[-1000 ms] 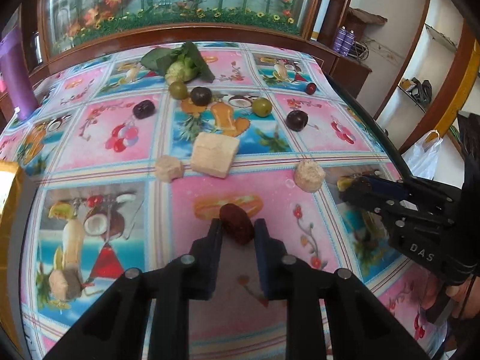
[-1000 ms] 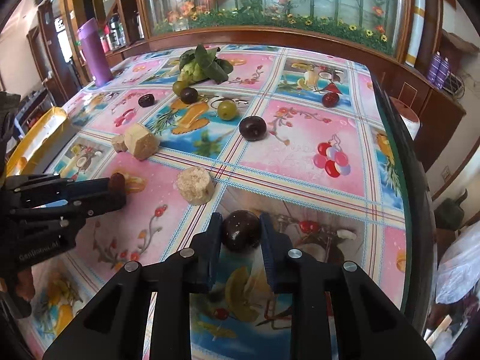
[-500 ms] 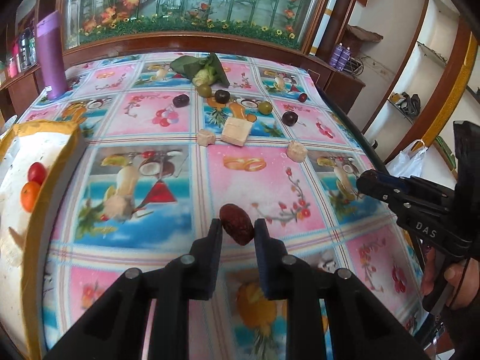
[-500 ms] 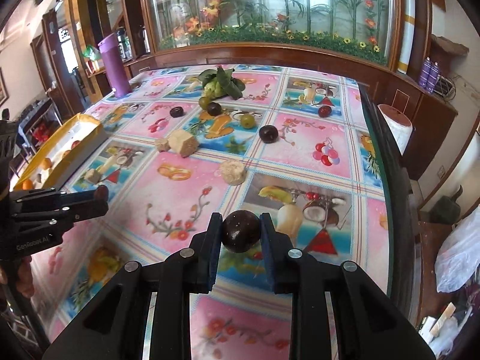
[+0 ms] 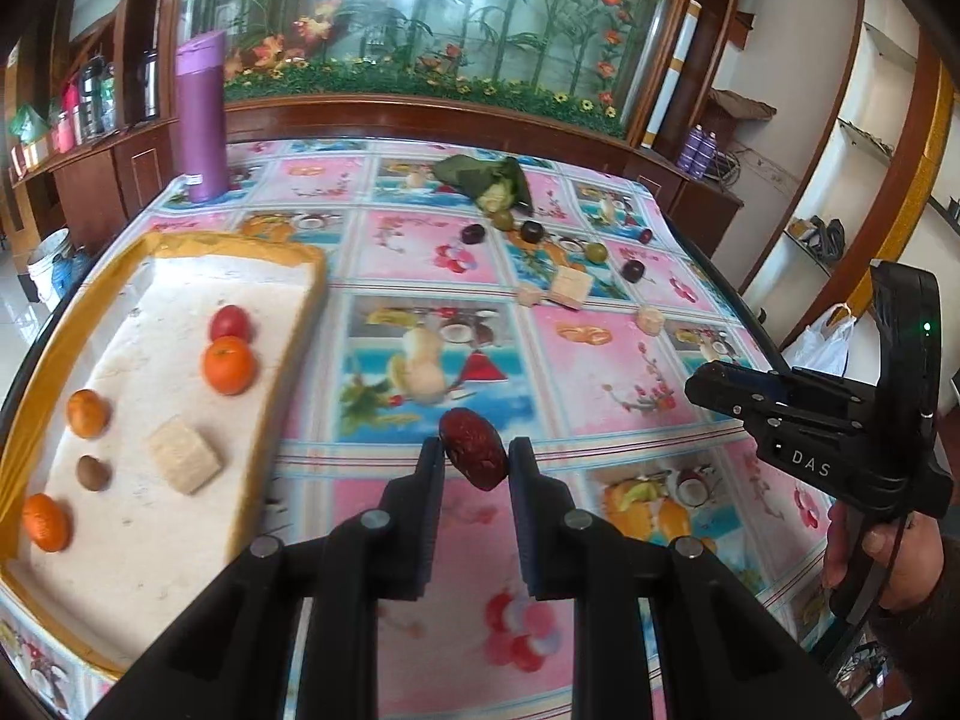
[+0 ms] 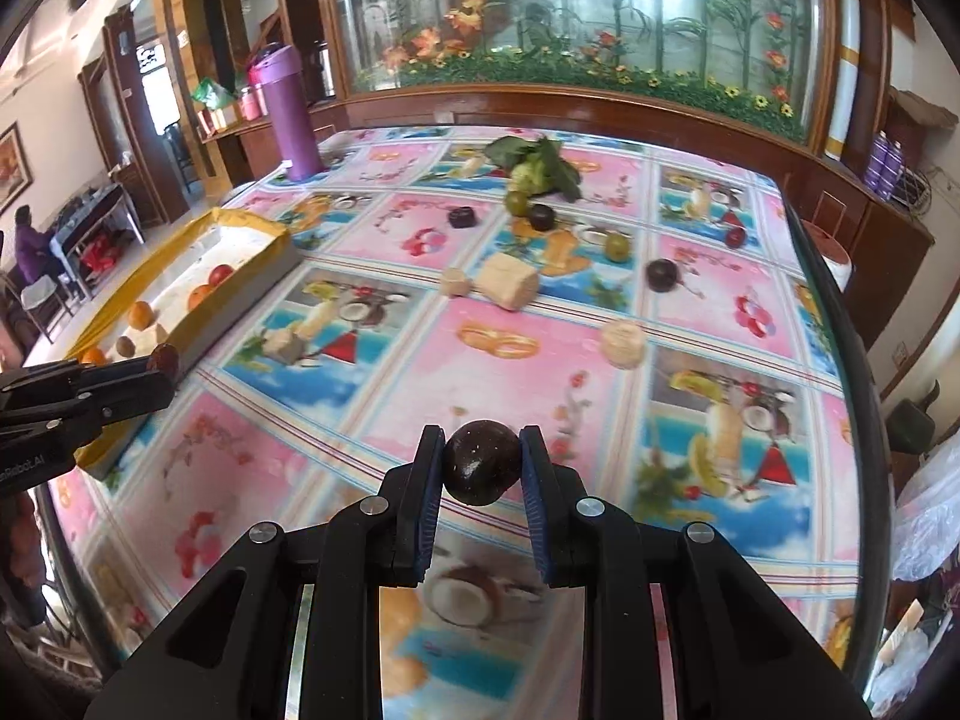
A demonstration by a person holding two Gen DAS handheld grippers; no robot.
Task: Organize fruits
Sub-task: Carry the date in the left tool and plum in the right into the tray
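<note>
Left wrist view shows the left gripper (image 5: 474, 459) pinching a red date (image 5: 473, 447) at its tips, above the surface beside the tray (image 5: 282, 396). The right gripper (image 6: 480, 461) clamps a dark round fruit (image 6: 481, 461); either could roll free, I reckon.

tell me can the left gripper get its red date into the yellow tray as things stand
Probably yes: the left gripper holds the red date just beside the yellow tray, whose top is open with bare floor between the fruits; nothing stands between.
</note>
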